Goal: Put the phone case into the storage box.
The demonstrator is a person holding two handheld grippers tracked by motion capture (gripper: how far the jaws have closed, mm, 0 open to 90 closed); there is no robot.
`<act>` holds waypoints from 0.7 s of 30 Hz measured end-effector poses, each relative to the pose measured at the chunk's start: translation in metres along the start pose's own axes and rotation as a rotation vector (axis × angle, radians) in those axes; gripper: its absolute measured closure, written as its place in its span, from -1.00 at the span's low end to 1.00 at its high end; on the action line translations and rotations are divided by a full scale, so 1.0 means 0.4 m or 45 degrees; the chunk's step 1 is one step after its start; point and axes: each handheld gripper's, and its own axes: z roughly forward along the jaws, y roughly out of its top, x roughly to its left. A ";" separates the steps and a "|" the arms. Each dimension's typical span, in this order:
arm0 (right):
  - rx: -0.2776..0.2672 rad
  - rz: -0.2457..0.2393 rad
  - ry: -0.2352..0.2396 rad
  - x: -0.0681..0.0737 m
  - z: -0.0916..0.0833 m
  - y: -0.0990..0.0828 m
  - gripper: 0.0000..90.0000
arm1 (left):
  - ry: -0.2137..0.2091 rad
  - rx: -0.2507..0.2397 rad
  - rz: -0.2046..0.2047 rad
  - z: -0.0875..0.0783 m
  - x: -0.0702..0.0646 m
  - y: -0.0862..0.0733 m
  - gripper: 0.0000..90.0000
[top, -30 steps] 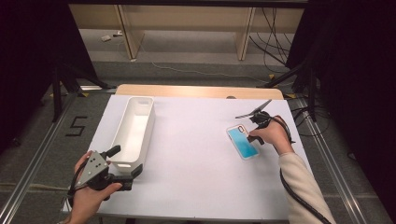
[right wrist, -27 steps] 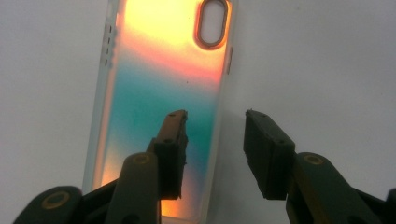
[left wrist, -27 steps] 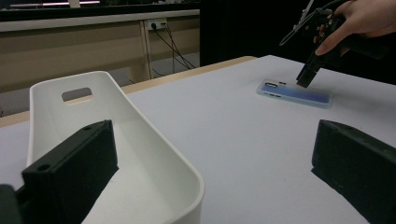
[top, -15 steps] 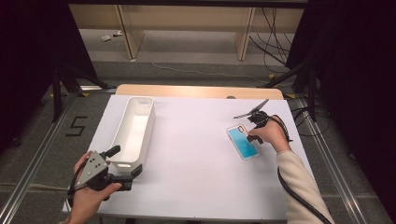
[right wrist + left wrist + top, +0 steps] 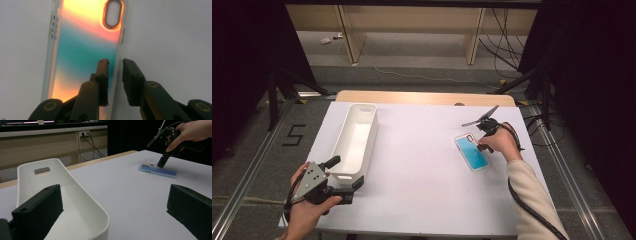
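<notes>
A phone case (image 5: 472, 152) with a blue-to-orange back lies flat on the right of the white table (image 5: 422, 165). My right gripper (image 5: 482, 147) points down at its right long edge. In the right gripper view the jaws (image 5: 115, 62) straddle that edge of the case (image 5: 82, 45), one inside and one outside, with a gap still showing. They have just been closing. My left gripper (image 5: 346, 172) rests open at the near end of a white bin (image 5: 354, 140). One of its jaws (image 5: 113, 192) sits over the bin (image 5: 82, 192).
The long white bin stands lengthwise at the table's left side. A wooden strip (image 5: 427, 97) runs along the far edge. Black cables trail from both grippers. Dark stands and floor rails flank the table.
</notes>
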 end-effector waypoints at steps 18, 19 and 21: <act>0.017 -0.021 0.001 -0.003 0.008 0.010 0.75 | 0.002 -0.002 0.000 -0.003 0.000 0.000 -1.00; 0.020 -0.005 -0.001 -0.001 0.009 0.010 0.75 | 0.002 -0.002 0.000 -0.003 0.000 0.000 -1.00; 0.018 -0.003 0.001 -0.002 0.009 0.010 0.76 | 0.003 -0.002 0.001 -0.003 0.001 0.000 -1.00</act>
